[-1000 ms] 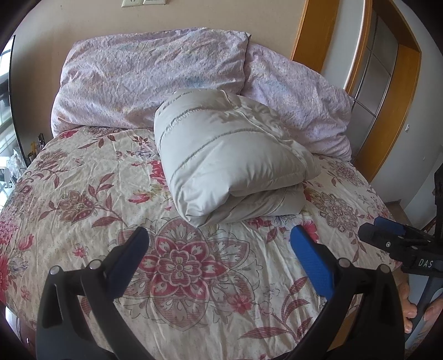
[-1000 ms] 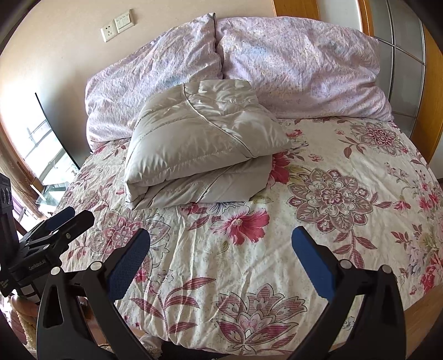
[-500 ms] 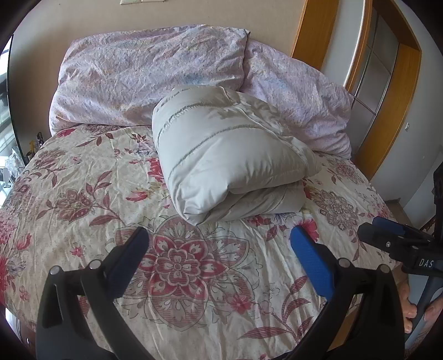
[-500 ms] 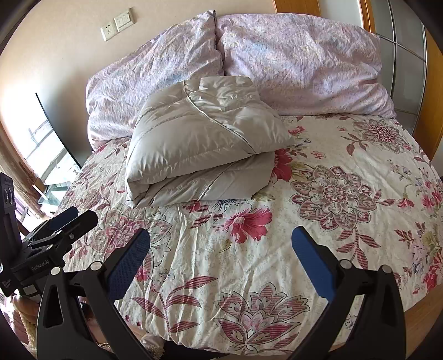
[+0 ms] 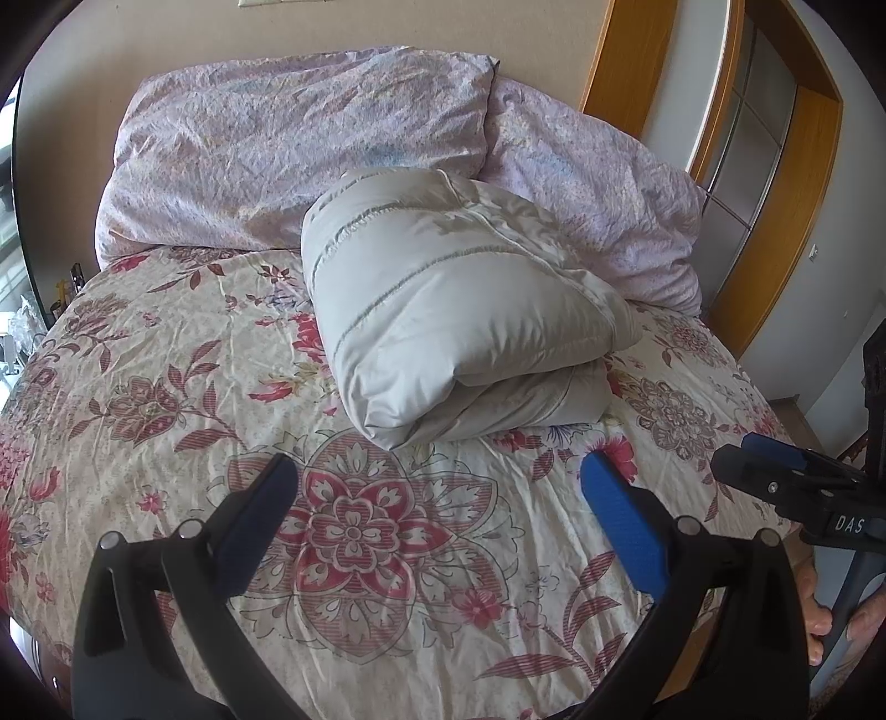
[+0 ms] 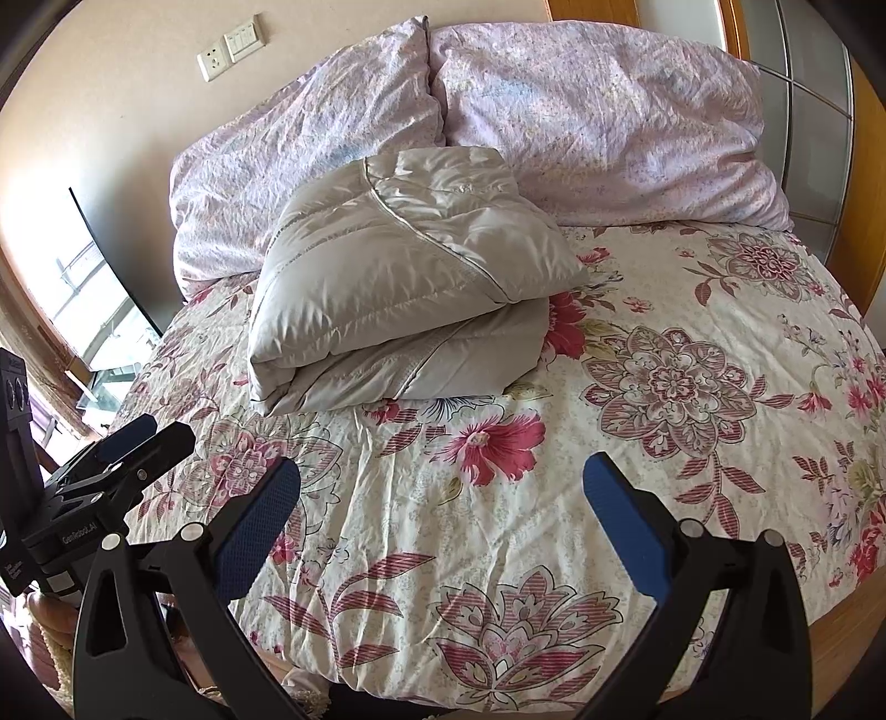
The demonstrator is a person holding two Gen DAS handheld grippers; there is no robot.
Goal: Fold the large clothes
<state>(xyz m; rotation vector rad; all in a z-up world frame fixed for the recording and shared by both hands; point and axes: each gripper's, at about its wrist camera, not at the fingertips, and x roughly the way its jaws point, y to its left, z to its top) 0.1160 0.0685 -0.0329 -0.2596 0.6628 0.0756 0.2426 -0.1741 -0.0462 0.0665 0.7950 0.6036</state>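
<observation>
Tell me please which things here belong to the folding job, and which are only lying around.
Part of the job:
- grey padded jacket, folded into a bundle on the bed
- left tongs, open, empty
- right tongs, open, empty

Only lying around:
- two lilac pillows behind the jacket
- floral bedspread under it
- wall socket and switch

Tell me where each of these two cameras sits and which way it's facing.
Left wrist: rides the open left gripper, facing the bed's head; right gripper and fingers at right edge.
Right wrist: rides the open right gripper, same heading; left gripper at left edge.
Shared: folded grey jacket, pillows, floral bedspread.
</observation>
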